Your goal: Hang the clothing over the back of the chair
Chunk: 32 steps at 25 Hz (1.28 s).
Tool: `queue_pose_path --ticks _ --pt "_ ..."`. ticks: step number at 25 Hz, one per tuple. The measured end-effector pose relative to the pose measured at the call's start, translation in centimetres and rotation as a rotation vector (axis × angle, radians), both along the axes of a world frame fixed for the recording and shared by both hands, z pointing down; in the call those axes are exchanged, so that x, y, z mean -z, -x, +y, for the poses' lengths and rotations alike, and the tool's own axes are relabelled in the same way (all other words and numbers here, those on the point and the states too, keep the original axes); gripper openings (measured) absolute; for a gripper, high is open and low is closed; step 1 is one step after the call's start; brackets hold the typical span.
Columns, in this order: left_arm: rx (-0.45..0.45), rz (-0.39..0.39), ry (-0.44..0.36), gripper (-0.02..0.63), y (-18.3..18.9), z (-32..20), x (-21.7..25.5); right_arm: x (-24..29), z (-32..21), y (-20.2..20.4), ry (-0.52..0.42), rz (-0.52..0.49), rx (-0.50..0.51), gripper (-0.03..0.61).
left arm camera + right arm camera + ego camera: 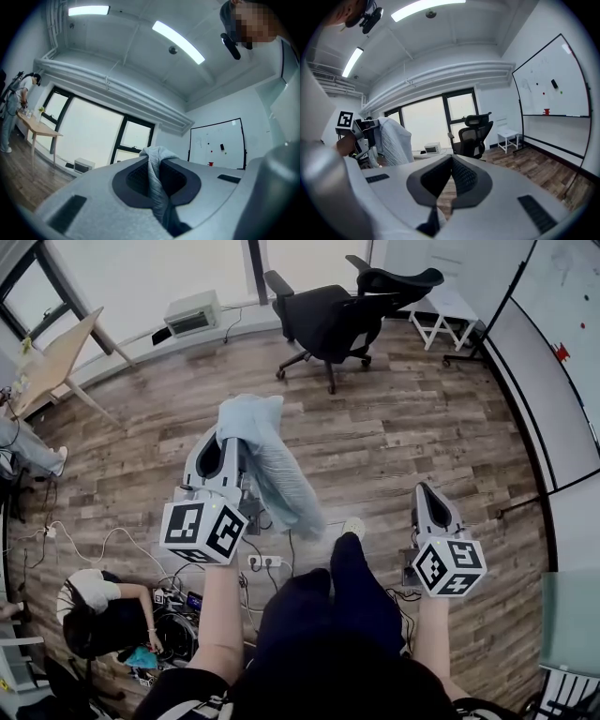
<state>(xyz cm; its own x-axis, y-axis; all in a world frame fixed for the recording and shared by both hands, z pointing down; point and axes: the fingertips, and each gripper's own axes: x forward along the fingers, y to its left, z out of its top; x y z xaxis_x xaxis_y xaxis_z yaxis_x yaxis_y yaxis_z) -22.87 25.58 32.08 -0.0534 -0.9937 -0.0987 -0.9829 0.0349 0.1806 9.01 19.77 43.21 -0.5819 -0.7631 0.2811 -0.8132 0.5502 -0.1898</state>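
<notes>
A light blue-grey garment [267, 460] hangs from my left gripper [232, 435], which is shut on its top fold. In the left gripper view the cloth [157, 178] is pinched between the dark pads and bunches above them. My right gripper [424, 491] is held lower and to the right, its jaws closed to a point with nothing between them [451, 159]. The black office chair [337, 310] stands on the wood floor some way ahead, its back towards the right. The right gripper view shows the chair [473, 136] beyond the jaw tips and the hanging garment [393, 140] at the left.
A wooden table [56, 357] stands at the far left, and a white unit [192, 313] sits by the window. A white stool [450, 310] and a whiteboard [562, 343] are at the right. A seated person [103, 606], cables and a power strip [264, 561] are close by.
</notes>
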Motion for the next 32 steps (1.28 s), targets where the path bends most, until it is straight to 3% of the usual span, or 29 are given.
queue_pose_path --ticks 20,32 --pt "-0.007 -0.032 0.042 0.014 -0.2 -18.5 -0.5 1.7 -19.7 2.8 -0.024 0.004 0.058 0.0" --pt "0.046 -0.034 0.042 0.014 0.3 -25.2 0.0 1.8 -28.0 3.8 -0.027 -0.002 0.119 0.0"
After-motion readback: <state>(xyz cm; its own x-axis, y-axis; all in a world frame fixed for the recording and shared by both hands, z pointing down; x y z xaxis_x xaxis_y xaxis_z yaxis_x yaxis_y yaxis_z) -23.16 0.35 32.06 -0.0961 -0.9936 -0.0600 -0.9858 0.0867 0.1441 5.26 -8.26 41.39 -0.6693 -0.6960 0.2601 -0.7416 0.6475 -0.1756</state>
